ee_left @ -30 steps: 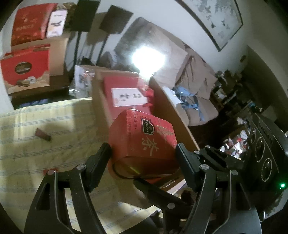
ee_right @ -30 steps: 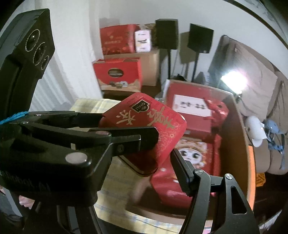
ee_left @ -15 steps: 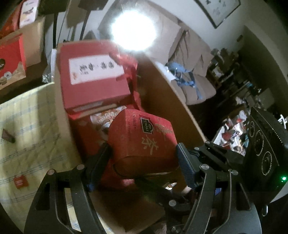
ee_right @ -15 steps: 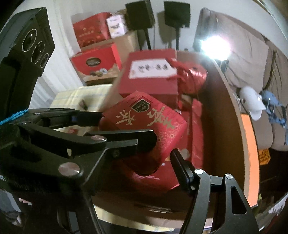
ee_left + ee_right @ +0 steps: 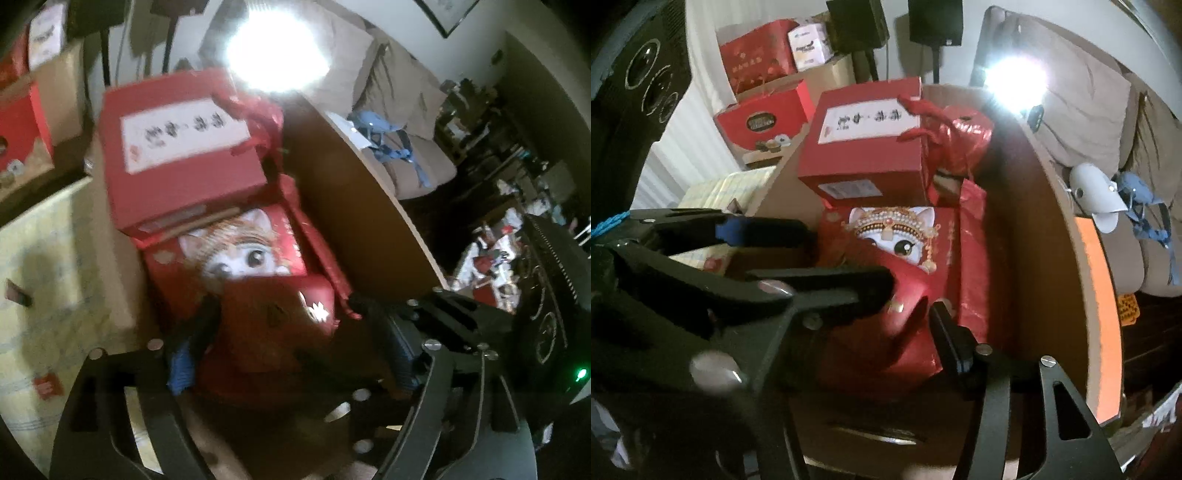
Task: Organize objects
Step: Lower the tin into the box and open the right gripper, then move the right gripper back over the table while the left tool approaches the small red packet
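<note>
A cardboard box point(image 5: 1052, 258) holds red packages. Inside it, a red tin point(image 5: 273, 328) rests on the cat package point(image 5: 905, 236). The left gripper point(image 5: 291, 350) jaws have just been opening and stand clear of the tin; the right gripper point(image 5: 908, 295) jaws have been closing, contact unclear.

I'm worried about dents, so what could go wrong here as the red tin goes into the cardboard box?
The left tool has just been opening around the red tin, and the right tool has been closing with it between the fingers. Blur hides the grip, so the tin may tip. It hangs over the cat-face box, which it could scuff.
</note>
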A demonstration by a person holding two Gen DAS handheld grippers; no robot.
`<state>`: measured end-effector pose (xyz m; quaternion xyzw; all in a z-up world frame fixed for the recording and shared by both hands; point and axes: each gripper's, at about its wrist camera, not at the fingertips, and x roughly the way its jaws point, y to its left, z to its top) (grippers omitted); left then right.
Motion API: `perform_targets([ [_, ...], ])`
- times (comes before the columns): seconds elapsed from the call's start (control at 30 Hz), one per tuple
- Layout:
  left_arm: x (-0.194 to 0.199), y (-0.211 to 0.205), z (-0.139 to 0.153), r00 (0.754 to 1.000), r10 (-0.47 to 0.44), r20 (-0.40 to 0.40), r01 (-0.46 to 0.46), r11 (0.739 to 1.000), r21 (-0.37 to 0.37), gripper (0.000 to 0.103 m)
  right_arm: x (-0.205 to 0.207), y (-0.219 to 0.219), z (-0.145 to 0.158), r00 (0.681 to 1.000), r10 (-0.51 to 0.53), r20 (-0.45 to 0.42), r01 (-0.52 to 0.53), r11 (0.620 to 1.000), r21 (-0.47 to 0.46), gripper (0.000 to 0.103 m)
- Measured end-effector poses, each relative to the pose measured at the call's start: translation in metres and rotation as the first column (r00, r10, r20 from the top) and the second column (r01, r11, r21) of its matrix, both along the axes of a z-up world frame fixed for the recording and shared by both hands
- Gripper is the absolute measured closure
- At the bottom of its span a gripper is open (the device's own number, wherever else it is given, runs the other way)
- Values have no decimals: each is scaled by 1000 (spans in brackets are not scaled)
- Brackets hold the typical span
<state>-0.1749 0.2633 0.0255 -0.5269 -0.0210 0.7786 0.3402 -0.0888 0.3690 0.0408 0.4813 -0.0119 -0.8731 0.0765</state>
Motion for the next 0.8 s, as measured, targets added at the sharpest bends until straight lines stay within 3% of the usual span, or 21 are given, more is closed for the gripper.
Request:
perform_targets([
  [0.37, 23, -60, 42, 981, 92, -170, -101, 994, -44, 5, 18, -10, 35, 995, -15, -98, 9, 998, -61, 34],
  [0.57, 30, -102, 43, 961, 167, -222, -188, 979, -76, 0, 20, -33, 43, 990, -4, -140, -3, 999, -48, 23],
  [0.8, 41, -151, 42, 931, 246, -269, -277, 957, -82, 0, 22, -62, 51, 984, 21, -179, -29, 999, -41, 19],
])
